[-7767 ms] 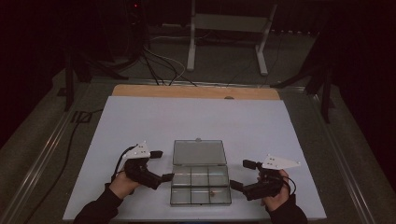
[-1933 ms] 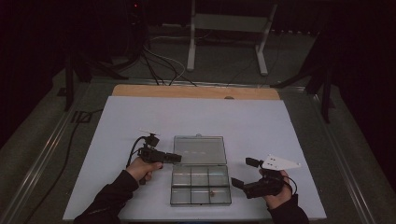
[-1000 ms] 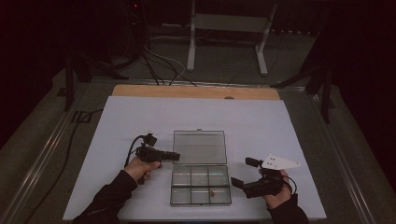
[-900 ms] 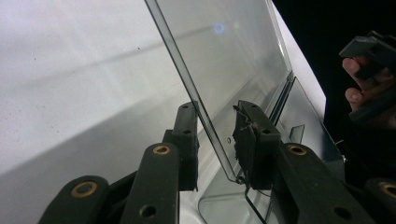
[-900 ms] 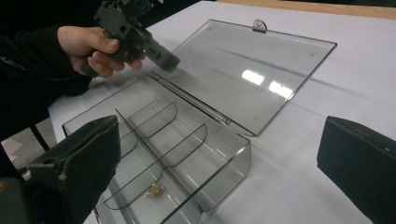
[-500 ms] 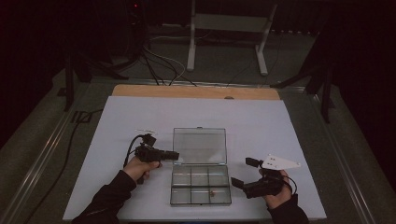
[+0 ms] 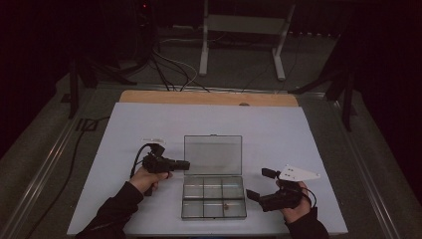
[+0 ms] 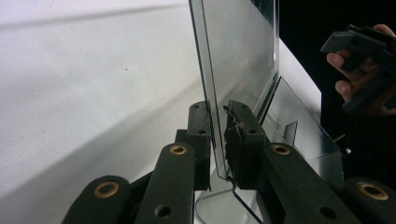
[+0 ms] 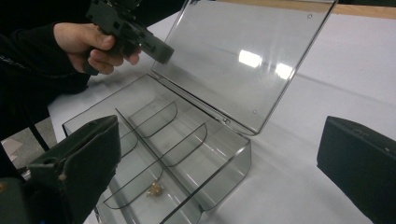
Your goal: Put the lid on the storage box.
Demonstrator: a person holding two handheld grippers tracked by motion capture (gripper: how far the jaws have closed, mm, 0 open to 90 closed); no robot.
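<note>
Left gripper [image 8: 218, 135] has just been closing, its pads now clamping the upright clear lid [image 7: 213, 154]; beyond its fingertips, right gripper [image 7: 255, 185] gapes wide and empty beside the compartment box [image 7: 214, 209]

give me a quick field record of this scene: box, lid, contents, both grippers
box: clear plastic compartment box on the white table sheet
lid: clear hinged lid, raised
contents: small golden item in one near compartment
left gripper: left gripper, jaws have just been closing, pads pinch the lid's side edge
right gripper: right gripper, jaws wide apart beside the box, holding nothing
</note>
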